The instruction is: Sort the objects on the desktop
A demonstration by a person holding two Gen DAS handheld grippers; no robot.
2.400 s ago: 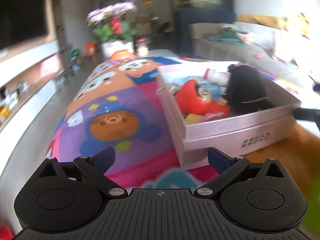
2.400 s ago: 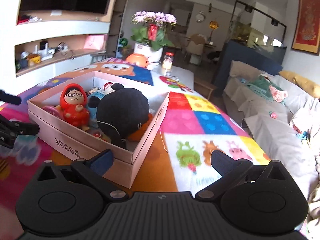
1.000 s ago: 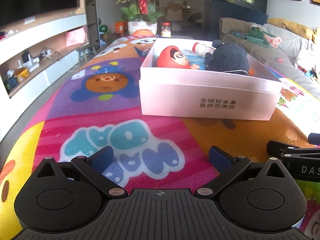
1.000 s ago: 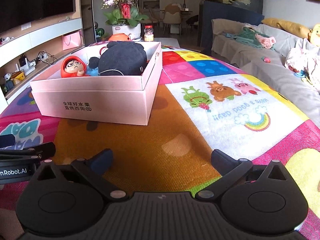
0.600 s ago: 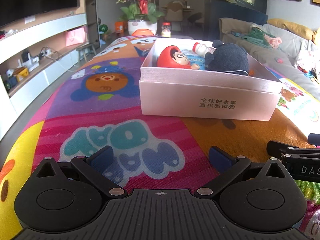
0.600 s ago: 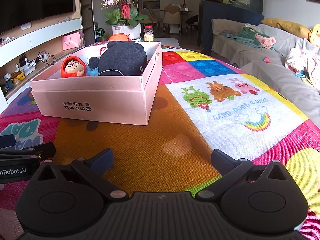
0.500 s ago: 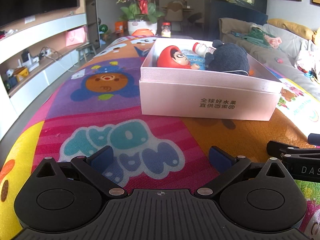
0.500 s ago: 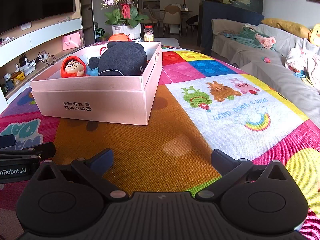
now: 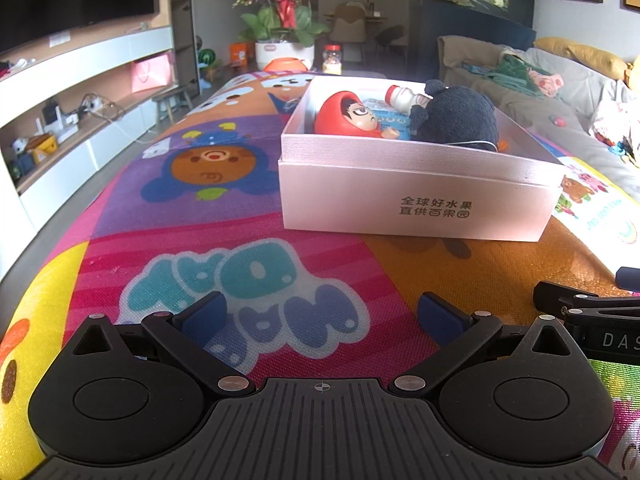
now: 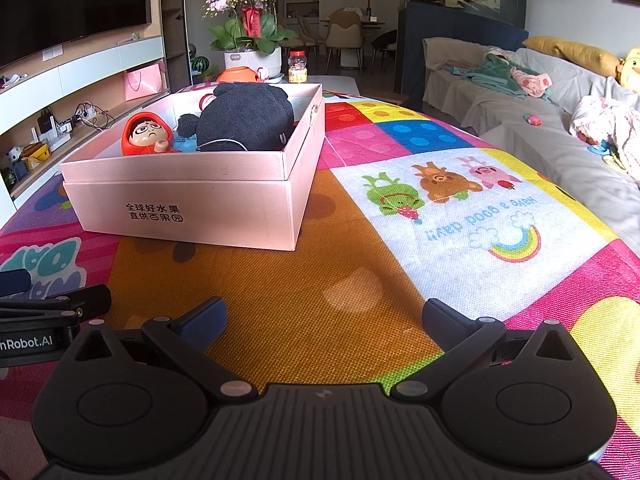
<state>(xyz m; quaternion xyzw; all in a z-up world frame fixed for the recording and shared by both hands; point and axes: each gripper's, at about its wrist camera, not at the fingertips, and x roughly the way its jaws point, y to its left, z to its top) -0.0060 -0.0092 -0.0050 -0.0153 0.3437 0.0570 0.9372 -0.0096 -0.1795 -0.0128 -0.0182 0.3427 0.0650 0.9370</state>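
Left gripper (image 9: 320, 316) low over the mat, jaws spread wide, nothing between the blue pads; black ribbed body fills the bottom of its view. Right gripper (image 10: 324, 322) likewise wide and empty, just beside the left one (each shows at the edge of the other's view).

Play mat (image 10: 304, 300): woven, slightly glossy, printed in bright cartoon panels, covering the table; orange patch under the right gripper, pink stripes with teal letters under the left.

Pink box (image 9: 412, 200): rectangular cardboard, matte with a faint sheen, lidless, its upper rim standing a little inside the outer shell, dark Chinese print on the near wall. It sits on the mat ahead of both grippers, apart from them.

Inside the box:
- red doll (image 9: 348, 114), smooth rounded plastic, lying tilted at the left end
- black plush (image 10: 244, 116), fuzzy, dome-shaped, rising above the rim at the right end
- small white bottle (image 9: 404, 96) with red cap, on its side behind them, touching the plush
- something blue under these, too hidden to name

Bare mat lies between the grippers and the near wall, and to both sides of the box. Mat edges curve down left and right; sofa (image 10: 520, 112) beyond the right edge, shelf unit (image 9: 80, 120) to the left.
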